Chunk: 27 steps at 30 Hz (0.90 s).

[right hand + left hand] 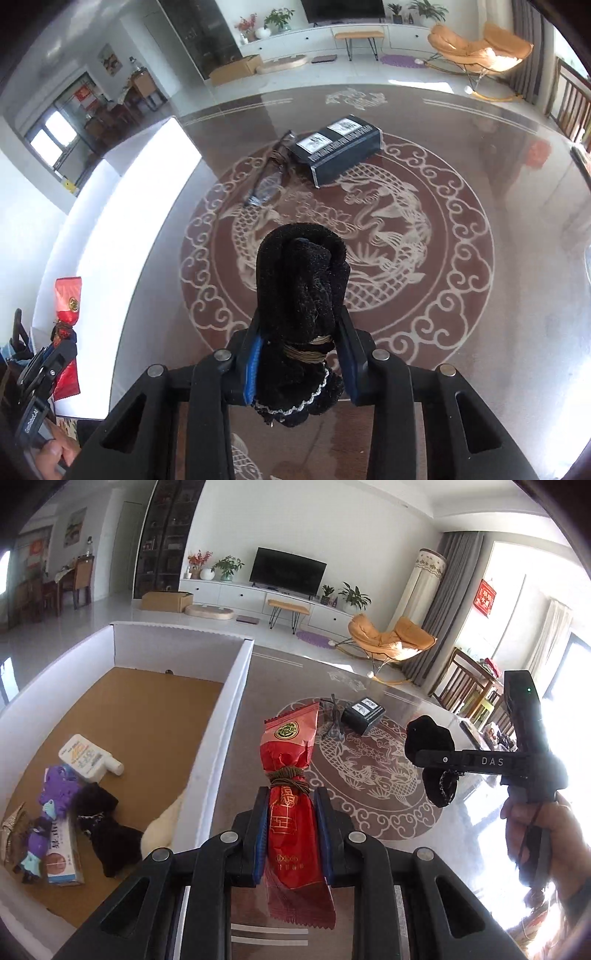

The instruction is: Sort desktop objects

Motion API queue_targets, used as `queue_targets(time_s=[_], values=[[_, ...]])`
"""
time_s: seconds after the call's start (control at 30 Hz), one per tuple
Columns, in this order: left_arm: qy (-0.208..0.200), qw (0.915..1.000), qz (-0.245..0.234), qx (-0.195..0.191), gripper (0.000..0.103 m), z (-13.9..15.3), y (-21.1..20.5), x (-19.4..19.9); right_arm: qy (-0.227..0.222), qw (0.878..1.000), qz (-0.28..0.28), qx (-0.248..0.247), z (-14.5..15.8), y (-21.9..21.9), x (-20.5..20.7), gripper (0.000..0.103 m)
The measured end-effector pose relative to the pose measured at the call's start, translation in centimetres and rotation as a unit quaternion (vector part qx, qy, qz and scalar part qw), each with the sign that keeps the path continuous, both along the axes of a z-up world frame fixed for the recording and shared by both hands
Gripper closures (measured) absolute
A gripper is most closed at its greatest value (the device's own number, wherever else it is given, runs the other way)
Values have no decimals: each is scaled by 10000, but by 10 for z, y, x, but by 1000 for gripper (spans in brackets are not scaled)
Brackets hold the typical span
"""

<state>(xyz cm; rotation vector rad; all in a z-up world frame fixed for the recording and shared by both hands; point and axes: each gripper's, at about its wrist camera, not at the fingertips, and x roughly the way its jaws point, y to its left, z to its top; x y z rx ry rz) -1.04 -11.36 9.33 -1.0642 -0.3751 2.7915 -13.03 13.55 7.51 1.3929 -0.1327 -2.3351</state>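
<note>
My left gripper (291, 801) is shut on a red snack packet (290, 771) tied with brown cord, held above the table just right of the white box's wall (229, 716). My right gripper (301, 325) is shut on a rolled black sock (301, 280) tied with cord, held above the table's dragon pattern. In the left wrist view the right gripper (424, 755) holds the black sock (428, 738) at the right. In the right wrist view the red packet (67, 299) and the left gripper (61, 338) show at the far left.
The white box with a brown floor (140, 716) holds a white bottle (88, 757), purple items (59, 790), a black sock (99, 823), a carton (62, 853) and a white cloth (162, 827). A dark box (338, 147) and glasses (269, 173) lie on the glass table (517, 295).
</note>
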Motion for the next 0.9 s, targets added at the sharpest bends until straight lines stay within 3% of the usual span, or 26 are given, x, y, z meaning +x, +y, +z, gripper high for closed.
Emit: queue_targets(time_s=[0.13, 0.27, 0.43, 0.5, 0.53, 0.57, 0.6, 0.63, 0.7, 0.83, 0.9], values=[[63, 9982, 585, -115, 80, 24, -64, 9, 488, 9922, 1066, -428, 54, -94, 27, 67], [-242, 9928, 1172, -30, 80, 19, -128, 15, 686, 9726, 2134, -618, 74, -194, 65, 67], [-1033, 9840, 1433, -250, 79, -23, -157, 15, 383, 9517, 3032, -282, 40, -289, 94, 67], [-1330, 9755, 1721, -337, 68, -41, -163, 15, -59, 9492, 3146, -78, 10, -311, 94, 62], [-1405, 9723, 1842, -299, 61, -49, -167, 17, -266, 9487, 3150, 53, -4, -318, 92, 59], [-1424, 9708, 1921, -185, 44, -53, -170, 19, -409, 9476, 3168, 109, -13, -322, 92, 53], [-1312, 9728, 1905, -125, 42, -53, -170, 22, -495, 9460, 3204, 83, -19, -322, 93, 48], [-1217, 9744, 1888, -128, 39, -51, -168, 24, -477, 9462, 3200, 6, -21, -315, 92, 45], [-1069, 9751, 1944, -22, 16, -46, -165, 26, -245, 9501, 3107, -134, -15, -299, 91, 27], [-773, 9810, 1764, -218, 15, -27, -139, 22, 627, 9614, 2643, -430, 6, -240, 84, 17], [-633, 9857, 1530, -296, 15, -20, -116, 19, 1102, 9707, 2106, -362, 9, -194, 77, 3]])
